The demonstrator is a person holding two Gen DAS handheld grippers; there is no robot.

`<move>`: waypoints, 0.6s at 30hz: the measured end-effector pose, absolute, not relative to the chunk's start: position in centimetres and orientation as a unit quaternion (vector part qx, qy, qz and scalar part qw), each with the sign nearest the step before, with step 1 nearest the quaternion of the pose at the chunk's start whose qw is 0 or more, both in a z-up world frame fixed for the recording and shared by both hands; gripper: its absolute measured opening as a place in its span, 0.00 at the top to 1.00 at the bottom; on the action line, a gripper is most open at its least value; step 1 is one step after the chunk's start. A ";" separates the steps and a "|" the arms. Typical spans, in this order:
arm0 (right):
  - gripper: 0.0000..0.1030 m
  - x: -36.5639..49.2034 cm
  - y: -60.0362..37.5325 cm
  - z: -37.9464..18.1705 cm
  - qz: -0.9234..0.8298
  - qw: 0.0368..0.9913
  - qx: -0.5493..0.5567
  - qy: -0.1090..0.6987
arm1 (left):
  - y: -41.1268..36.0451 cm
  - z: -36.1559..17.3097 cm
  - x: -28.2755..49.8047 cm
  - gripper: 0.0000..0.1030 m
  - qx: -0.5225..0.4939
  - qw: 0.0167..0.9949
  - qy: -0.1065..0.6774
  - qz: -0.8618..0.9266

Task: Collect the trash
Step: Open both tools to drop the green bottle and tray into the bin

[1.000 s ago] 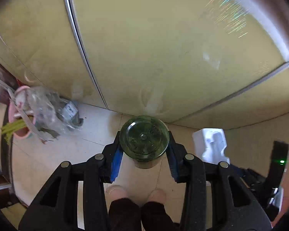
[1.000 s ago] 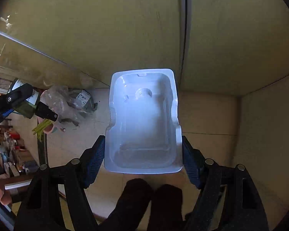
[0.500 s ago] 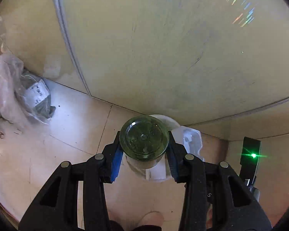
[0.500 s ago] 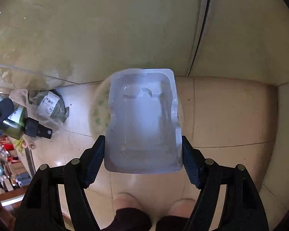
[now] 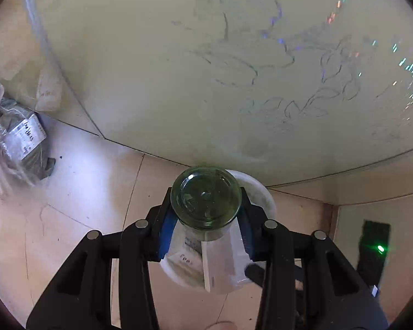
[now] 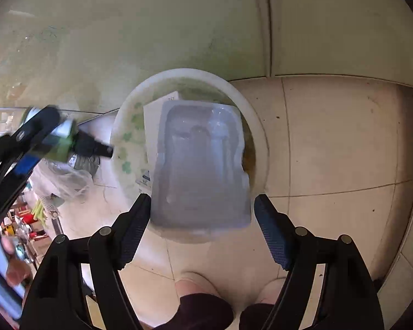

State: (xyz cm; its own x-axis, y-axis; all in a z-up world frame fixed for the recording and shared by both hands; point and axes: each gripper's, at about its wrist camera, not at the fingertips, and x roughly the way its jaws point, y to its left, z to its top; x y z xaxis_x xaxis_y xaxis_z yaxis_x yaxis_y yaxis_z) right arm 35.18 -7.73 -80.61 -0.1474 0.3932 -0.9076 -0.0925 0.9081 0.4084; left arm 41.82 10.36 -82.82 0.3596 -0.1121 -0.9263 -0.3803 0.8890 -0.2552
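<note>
A green glass bottle (image 5: 205,198) points its base at the camera, and my left gripper (image 5: 205,195) is shut on it, blue pads on both sides. Right under it stands a round white bin (image 5: 264,192) with paper and a clear plastic tray (image 5: 234,253) inside. In the right wrist view the tray (image 6: 201,170) is blurred and sits in the bin (image 6: 250,115), on top of a white card (image 6: 154,118). My right gripper (image 6: 201,206) is open, with a gap between each pad and the tray. At the bin's left edge is the left gripper (image 6: 41,137) with the bottle (image 6: 64,140).
The bin stands on pale floor tiles against a yellow-green panel (image 5: 206,68) in a corner. A clear plastic bag with a labelled packet (image 5: 19,137) lies on the floor at left. The person's feet (image 6: 228,288) are just behind the bin. Household clutter (image 6: 27,220) is at far left.
Both grippers have come down toward the floor, over the white bin. The tray has left the right gripper's pads and dropped into the bin. The left gripper still holds the bottle.
</note>
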 end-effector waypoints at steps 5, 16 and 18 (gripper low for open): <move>0.28 34.7 -6.9 -80.3 0.191 0.652 0.095 0.727 | 9.6 -84.6 42.0 0.60 -0.201 0.787 0.577 0.091; 0.28 33.0 -8.9 -75.4 0.182 0.672 0.095 0.711 | 8.9 -84.2 40.5 0.60 -0.192 0.749 0.629 0.079; 0.28 32.6 -9.5 -73.4 0.177 0.676 0.094 0.709 | 8.6 -82.0 40.1 0.60 -0.189 0.752 0.626 0.078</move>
